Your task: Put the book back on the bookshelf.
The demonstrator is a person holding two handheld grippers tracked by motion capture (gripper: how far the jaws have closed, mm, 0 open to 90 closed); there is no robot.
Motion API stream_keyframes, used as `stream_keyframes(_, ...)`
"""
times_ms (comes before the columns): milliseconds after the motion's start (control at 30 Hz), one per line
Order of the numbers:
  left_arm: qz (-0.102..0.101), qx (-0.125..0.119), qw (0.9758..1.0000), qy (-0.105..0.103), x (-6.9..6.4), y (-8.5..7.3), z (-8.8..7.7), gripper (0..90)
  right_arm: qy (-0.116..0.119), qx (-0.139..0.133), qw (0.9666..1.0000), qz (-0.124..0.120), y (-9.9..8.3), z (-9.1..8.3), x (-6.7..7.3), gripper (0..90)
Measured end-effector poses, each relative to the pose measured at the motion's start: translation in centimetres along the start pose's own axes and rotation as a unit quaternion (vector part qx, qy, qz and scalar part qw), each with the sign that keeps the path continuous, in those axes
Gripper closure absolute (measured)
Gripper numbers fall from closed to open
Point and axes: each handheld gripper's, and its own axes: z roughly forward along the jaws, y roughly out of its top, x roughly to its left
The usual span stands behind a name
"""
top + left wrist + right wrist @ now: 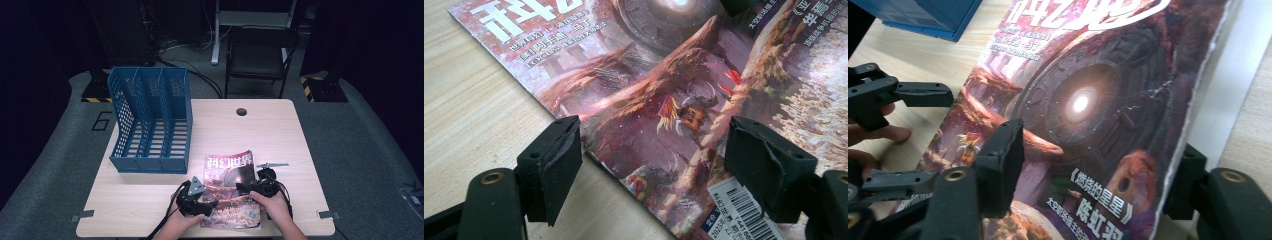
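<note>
I've got a magazine point(231, 187) lying flat on the table point(280, 135), at the near edge, just right of the blue file rack point(150, 120), and a gripper at each side of it. My left gripper point(651, 160) is spread wide over the magazine's left edge: one pad point(556, 160) sits over bare wood just outside the spine, the other point(759, 165) over the cover near the barcode, neither pressing. My right gripper point(1098, 175) is also gaping, one jaw above the cover, the other past the ragged right edge where the pages show; the cover looks a little raised there, though I can't tell whether the lower jaw is under it. The step, as I read it, is to take hold of the magazine for lifting towards the rack. To do it well I'd slide the right lower jaw fully beneath the page block before closing, so I pinch the whole thickness and not just the cover, and use the left only to stop the spine skating on the wood. The magazine's long axis runs away from me, title at the far end, barcode at the near end, spine at left.
</note>
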Motion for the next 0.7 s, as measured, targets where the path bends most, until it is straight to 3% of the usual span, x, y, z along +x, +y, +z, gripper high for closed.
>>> stream_keyframes(167,-0.001,-0.002,1.0,0.001,-0.03,-0.02,0.03,22.8,0.007,0.004,0.9999,-0.009,0.02,0.11,0.18,29.0)
stream_keyframes(333,0.0,0.001,1.0,-0.001,0.0,0.01,-0.02,22.8,0.007,0.004,0.9998,-0.018,0.03,0.13,0.15,29.8)
stream_keyframes(700,0.0,-0.003,1.0,0.002,-0.01,-0.01,0.03,22.8,-0.006,0.004,0.9999,-0.01,0.07,-0.19,-0.57,52.7)
